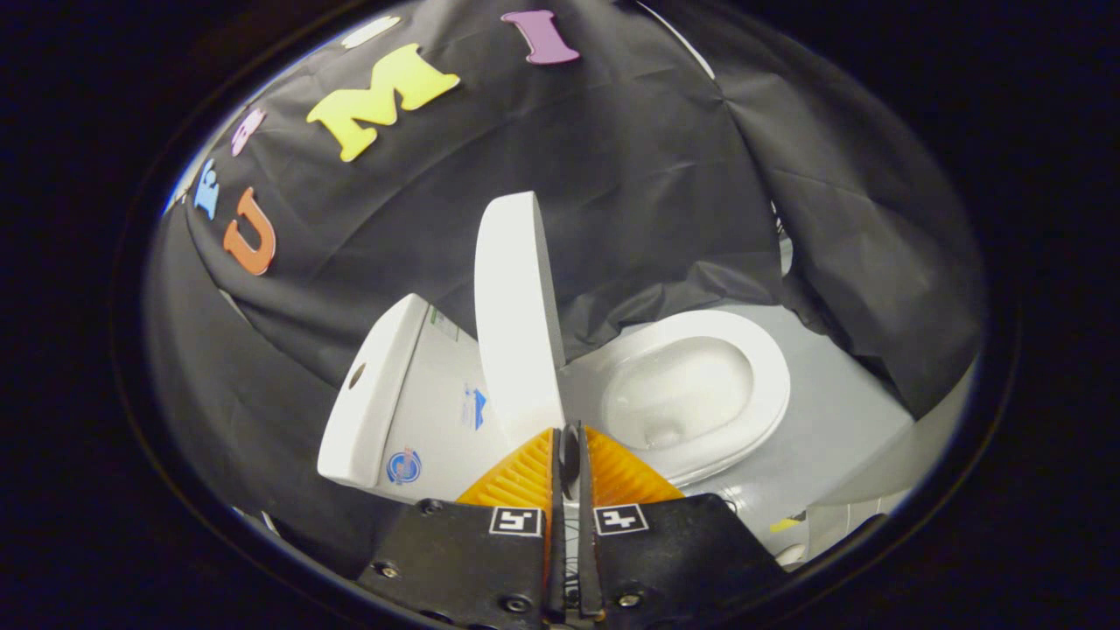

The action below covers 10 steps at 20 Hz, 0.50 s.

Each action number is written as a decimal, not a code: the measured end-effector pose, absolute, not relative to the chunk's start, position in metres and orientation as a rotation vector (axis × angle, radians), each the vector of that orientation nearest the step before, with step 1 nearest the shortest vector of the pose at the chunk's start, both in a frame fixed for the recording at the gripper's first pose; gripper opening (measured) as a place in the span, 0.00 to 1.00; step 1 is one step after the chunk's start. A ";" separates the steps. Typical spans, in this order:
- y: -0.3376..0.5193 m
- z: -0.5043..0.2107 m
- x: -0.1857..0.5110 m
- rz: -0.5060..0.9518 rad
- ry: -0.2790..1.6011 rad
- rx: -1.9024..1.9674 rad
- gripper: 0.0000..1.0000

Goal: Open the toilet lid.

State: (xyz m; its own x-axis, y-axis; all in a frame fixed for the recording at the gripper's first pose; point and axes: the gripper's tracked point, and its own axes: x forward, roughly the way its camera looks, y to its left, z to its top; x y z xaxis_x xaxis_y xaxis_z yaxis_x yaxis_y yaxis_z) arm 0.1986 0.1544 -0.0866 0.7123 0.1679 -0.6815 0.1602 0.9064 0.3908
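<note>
Standing raised on edge, the white toilet lid (pixel 518 306) rises from the back of the toilet bowl (pixel 696 394), hinged between the bowl and the cistern (pixel 411 402). Taking the bowl as landmark: the lid stands at its rear rim, the cistern sits behind the lid, and a pale grey floor (pixel 840 411) lies on the bowl's far side, with black cloth draped beyond. The bowl's seat ring is down and its white basin is exposed.

The gripper (pixel 570 437) sits just before the lid's lower end, at the bowl's rear rim. Its two orange ribbed fingers (pixel 523 477) are clenched together with only a thin slit between them; nothing appears to be held. Whether the tips touch the lid cannot be told.

By its upright stance, the lid looks fully or nearly open. It is likely a rigid, fairly light plastic shell, smooth and glossy, so it would slip under a pinch. It pivots freely on its hinge and could fall shut if nudged toward the bowl. The best hold is on the thin free edge farthest from the hinge, where leverage is greatest.
</note>
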 end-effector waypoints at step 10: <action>0.207 -0.080 0.195 0.074 0.776 0.399 0.14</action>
State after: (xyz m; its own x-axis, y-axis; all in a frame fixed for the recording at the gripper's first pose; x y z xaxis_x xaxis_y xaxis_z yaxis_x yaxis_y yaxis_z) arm 0.1953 0.2069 -0.0799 0.7147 0.2103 -0.6670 0.0800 0.9229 0.3767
